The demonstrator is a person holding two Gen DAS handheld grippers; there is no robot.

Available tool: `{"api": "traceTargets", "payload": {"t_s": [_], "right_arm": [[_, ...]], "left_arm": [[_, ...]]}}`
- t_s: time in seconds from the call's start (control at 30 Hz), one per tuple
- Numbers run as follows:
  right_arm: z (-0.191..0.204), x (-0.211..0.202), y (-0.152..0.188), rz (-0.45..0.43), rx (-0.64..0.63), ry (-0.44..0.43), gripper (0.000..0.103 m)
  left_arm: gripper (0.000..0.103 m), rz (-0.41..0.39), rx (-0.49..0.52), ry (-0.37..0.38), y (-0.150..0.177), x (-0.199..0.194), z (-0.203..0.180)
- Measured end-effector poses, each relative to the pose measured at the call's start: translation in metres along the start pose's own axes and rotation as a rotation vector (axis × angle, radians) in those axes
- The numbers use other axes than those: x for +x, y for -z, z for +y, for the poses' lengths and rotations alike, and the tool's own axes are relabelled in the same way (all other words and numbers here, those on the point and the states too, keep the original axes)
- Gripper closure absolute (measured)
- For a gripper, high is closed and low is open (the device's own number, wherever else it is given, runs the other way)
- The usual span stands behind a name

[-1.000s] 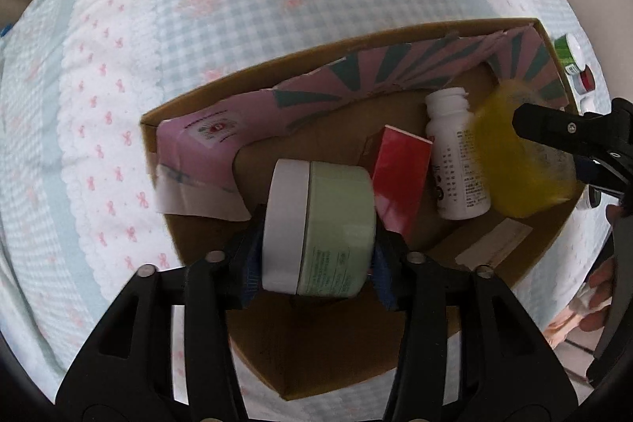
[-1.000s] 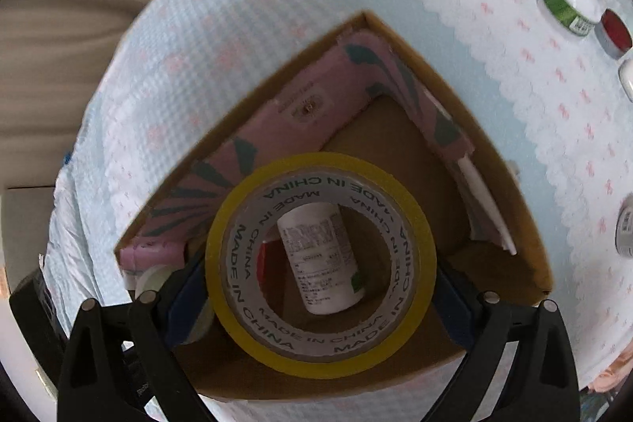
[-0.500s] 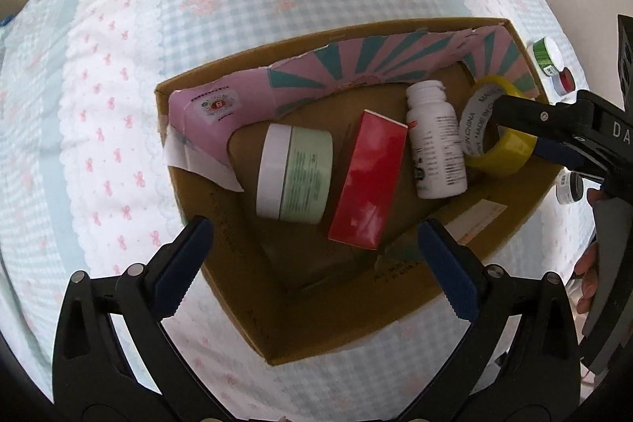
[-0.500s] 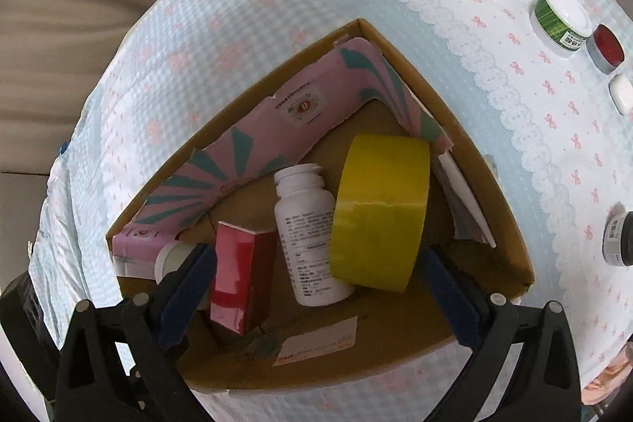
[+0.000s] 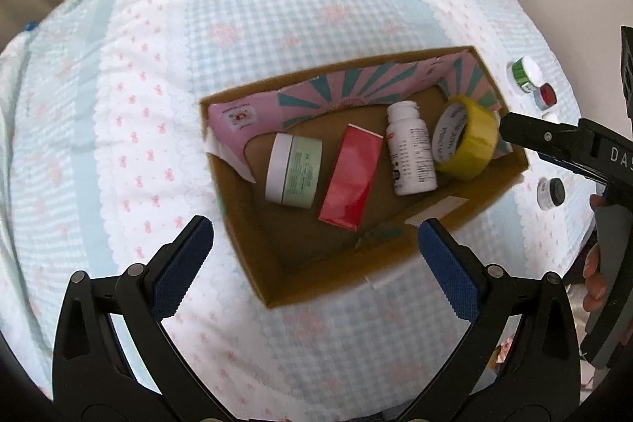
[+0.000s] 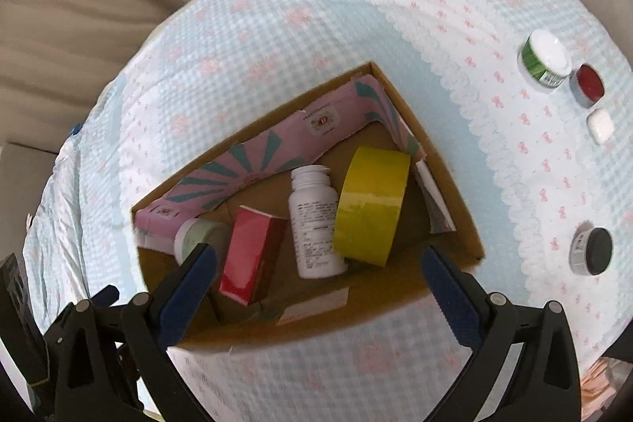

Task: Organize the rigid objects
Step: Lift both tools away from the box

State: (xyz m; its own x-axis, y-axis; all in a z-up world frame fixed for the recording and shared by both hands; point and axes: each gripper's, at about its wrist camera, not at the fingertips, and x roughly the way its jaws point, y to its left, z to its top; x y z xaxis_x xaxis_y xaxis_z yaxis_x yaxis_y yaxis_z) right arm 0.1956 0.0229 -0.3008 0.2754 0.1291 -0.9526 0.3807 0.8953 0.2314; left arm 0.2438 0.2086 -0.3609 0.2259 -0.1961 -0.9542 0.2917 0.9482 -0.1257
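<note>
A cardboard box [image 5: 253,244] [image 6: 455,192] lined with pink and teal paper sits on the patterned cloth. Inside lie a pale green jar with a white lid [image 5: 293,175] [image 6: 196,234], a red carton [image 5: 352,176] [image 6: 253,254], a white pill bottle [image 5: 411,155] [image 6: 314,220] and a yellow tape roll [image 5: 467,137] [image 6: 372,206]. My left gripper [image 5: 314,250] hangs open above the box's near side, nothing between its blue pads. My right gripper [image 6: 318,273] is open too, above the near box edge; its black finger shows at the right in the left wrist view.
On the cloth right of the box stand a green jar with a white lid [image 6: 546,58] [image 5: 524,72], a red-lidded pot [image 6: 589,84] [image 5: 546,95], a small white case [image 6: 600,125] and a black-lidded pot [image 6: 591,251] [image 5: 552,192]. Beige curtains hang behind the table. A person's hand [image 5: 593,263] holds the right tool.
The left gripper let go of the green jar and the right let go of the tape roll; both now lie in the box. Both grippers opened wide and rose away.
</note>
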Motion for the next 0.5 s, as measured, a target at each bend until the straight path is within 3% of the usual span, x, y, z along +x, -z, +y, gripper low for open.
{"api": "traceTargets", "payload": {"t_s": [0.33,0.5], "right_arm": [[0.011,-0.089,0.03,-0.086,-0.095,-0.021,0.0],[0.009,-0.137,0.041,-0.125,-0.157,0.02,0.0]], "left_arm": [[0.0,-0.105,-0.073,-0.05,0.041,-0.087,-0.012],[0.0,-0.145,-0.151,-0.017,0.063,-0.121,-0.022]]}}
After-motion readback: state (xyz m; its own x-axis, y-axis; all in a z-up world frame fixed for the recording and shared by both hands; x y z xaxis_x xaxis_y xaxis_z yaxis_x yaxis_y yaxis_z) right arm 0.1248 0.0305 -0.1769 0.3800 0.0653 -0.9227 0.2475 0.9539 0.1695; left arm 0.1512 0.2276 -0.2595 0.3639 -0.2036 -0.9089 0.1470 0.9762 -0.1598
